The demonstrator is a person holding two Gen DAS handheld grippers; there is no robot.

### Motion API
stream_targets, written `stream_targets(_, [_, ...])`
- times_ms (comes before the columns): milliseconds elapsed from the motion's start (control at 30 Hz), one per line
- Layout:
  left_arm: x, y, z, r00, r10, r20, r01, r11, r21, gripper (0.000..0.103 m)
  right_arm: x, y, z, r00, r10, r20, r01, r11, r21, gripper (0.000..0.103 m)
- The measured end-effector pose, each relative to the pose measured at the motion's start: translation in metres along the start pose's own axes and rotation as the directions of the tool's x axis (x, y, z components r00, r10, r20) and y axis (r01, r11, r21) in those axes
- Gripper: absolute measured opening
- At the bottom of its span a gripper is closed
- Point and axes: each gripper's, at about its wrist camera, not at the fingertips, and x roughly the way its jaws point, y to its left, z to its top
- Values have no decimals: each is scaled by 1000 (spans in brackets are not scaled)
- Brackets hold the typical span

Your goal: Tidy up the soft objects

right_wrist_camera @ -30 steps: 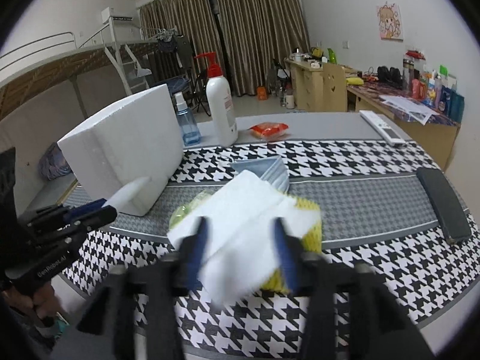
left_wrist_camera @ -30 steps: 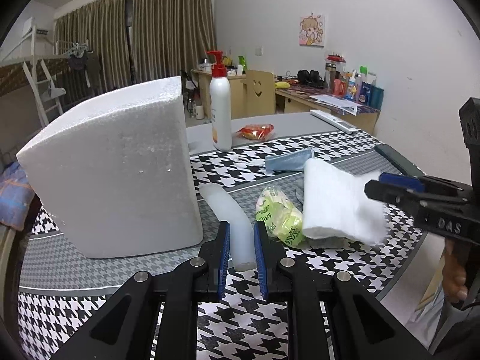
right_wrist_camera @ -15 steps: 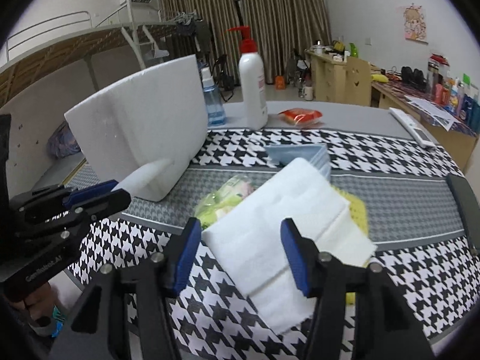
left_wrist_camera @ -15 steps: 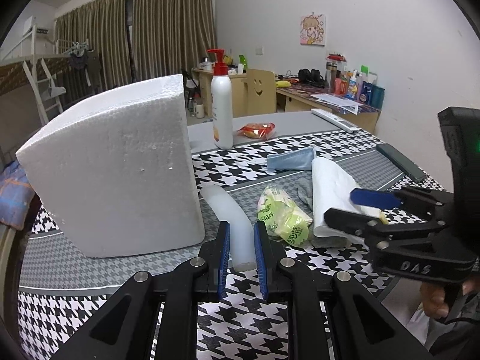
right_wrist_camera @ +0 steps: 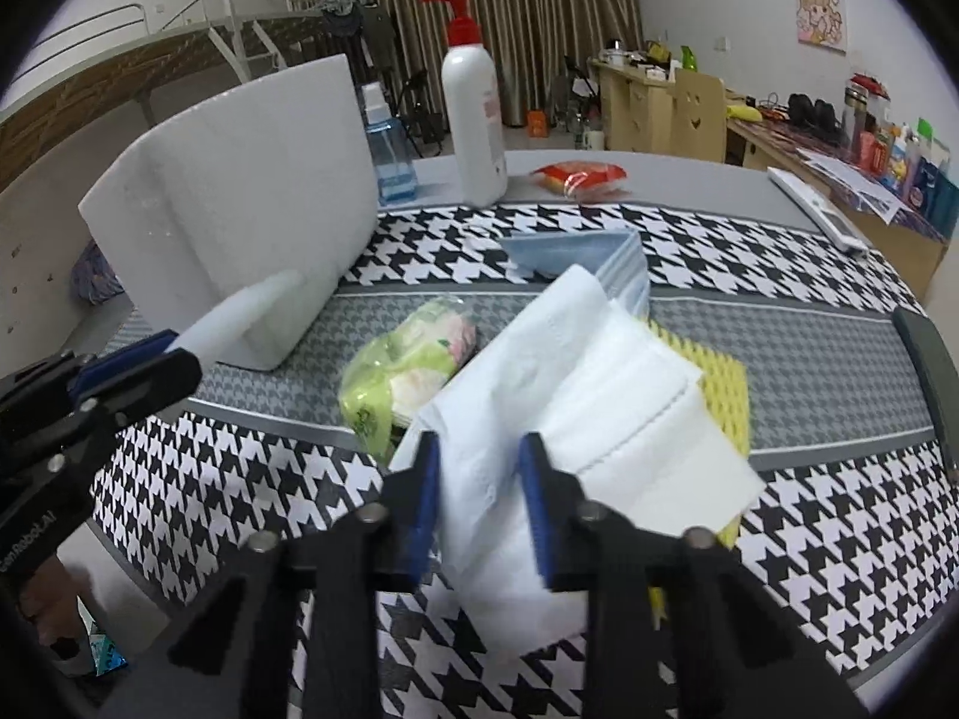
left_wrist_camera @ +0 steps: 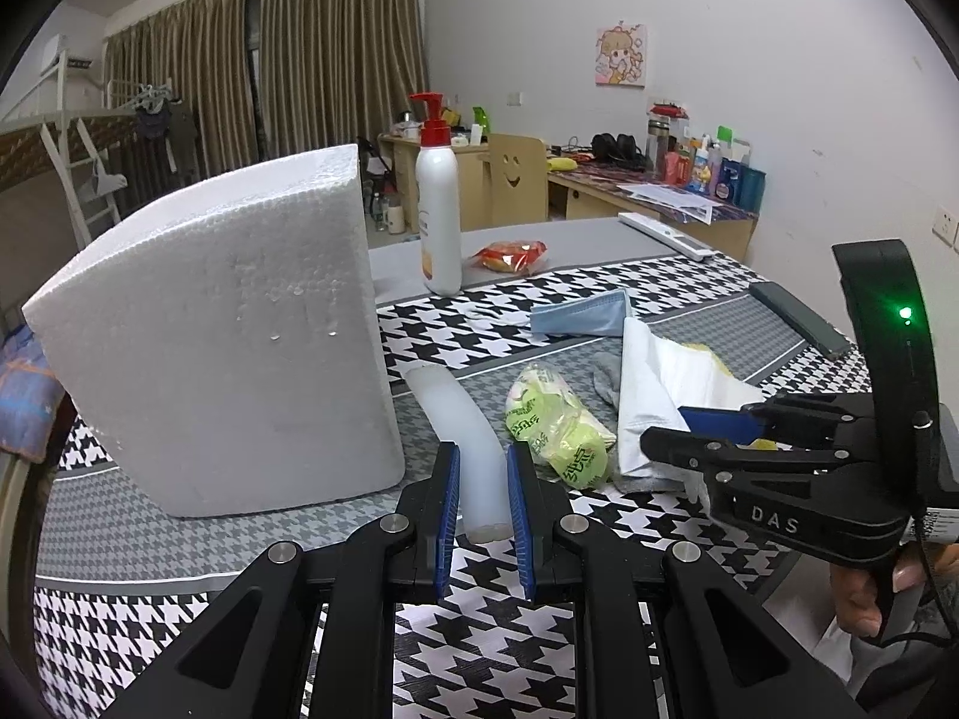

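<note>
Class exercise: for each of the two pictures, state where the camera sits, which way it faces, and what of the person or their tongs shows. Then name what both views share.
Left wrist: sits behind the left tongs, facing across the table; they grip a white foam strip beside the foam block. The right tongs and some fingers show at right.
Right wrist: sits behind the right tongs, closed on a white cloth, facing the curtains; the left tongs show at left.
Shared: block, strip, cloth, pump bottle, green packet.
</note>
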Motion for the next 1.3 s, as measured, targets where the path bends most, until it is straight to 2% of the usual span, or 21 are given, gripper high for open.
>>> stream_targets(67, [0, 0, 0, 1000, 1, 0, -1, 1000, 0, 17, -2, 0, 0, 1000, -1, 6, 1, 1000, 0, 16])
stream_targets(167, [-2, 0, 0, 1000, 2, 4, -2, 1000, 3, 17, -10, -2, 2, 1000, -2, 29, 2, 1000, 6, 12])
stream_targets(400, [-9, 0, 0, 1000, 1, 26, -1, 1000, 13, 17, -46, -15, 12, 991, 47, 126, -53, 997, 52, 12])
stream_targets(600, [-20, -1, 1, 998, 4, 55, -5, 1000, 30, 17, -67, -23, 18, 974, 109, 200, -126, 989, 78, 12])
stream_targets(1300, [-55, 2, 26, 984, -12, 180, 0, 998, 66, 17, -90, 5, 38, 950, 92, 297, -92, 996, -16, 12])
